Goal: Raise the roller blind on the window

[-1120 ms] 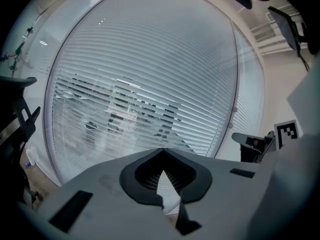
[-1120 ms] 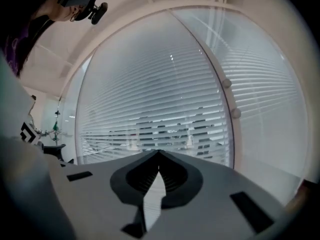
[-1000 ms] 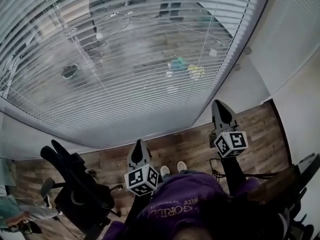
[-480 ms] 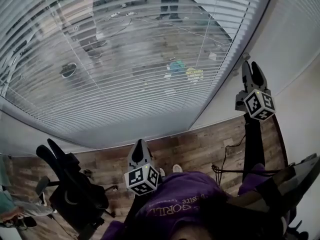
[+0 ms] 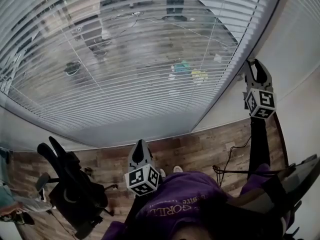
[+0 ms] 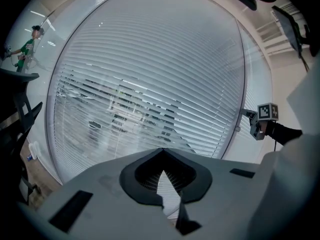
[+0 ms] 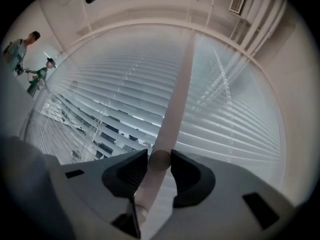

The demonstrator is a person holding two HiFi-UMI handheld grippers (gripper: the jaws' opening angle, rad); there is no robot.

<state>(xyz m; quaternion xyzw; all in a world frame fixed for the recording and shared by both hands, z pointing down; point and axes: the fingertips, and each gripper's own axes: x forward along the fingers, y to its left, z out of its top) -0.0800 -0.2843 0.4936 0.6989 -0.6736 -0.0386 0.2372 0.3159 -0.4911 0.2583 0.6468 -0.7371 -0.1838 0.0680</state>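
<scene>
A slatted blind [image 5: 140, 59] hangs lowered over the big window; it also fills the left gripper view [image 6: 150, 84] and the right gripper view [image 7: 125, 99]. My right gripper [image 5: 256, 69] is raised at the blind's right edge beside the window frame. Its jaws are opening, and a pale round wand [image 7: 172, 104] runs up between them; I see no squeeze on it. From the left gripper view the right gripper [image 6: 250, 116] shows at that same edge. My left gripper [image 5: 140, 145] hangs low in front of me, shut and empty, its tips [image 6: 162, 153] pointing at the blind.
A black office chair [image 5: 75, 189] stands at the lower left on the wooden floor [image 5: 200, 149]. A dark cable [image 5: 231, 156] lies on the floor at my right. A white wall [image 5: 295, 44] borders the window on the right. Someone stands at the far left [image 5: 10, 204].
My right gripper rose from waist height up to the blind's right edge, and its jaws went from shut to spread around the wand. The left gripper stayed put.
</scene>
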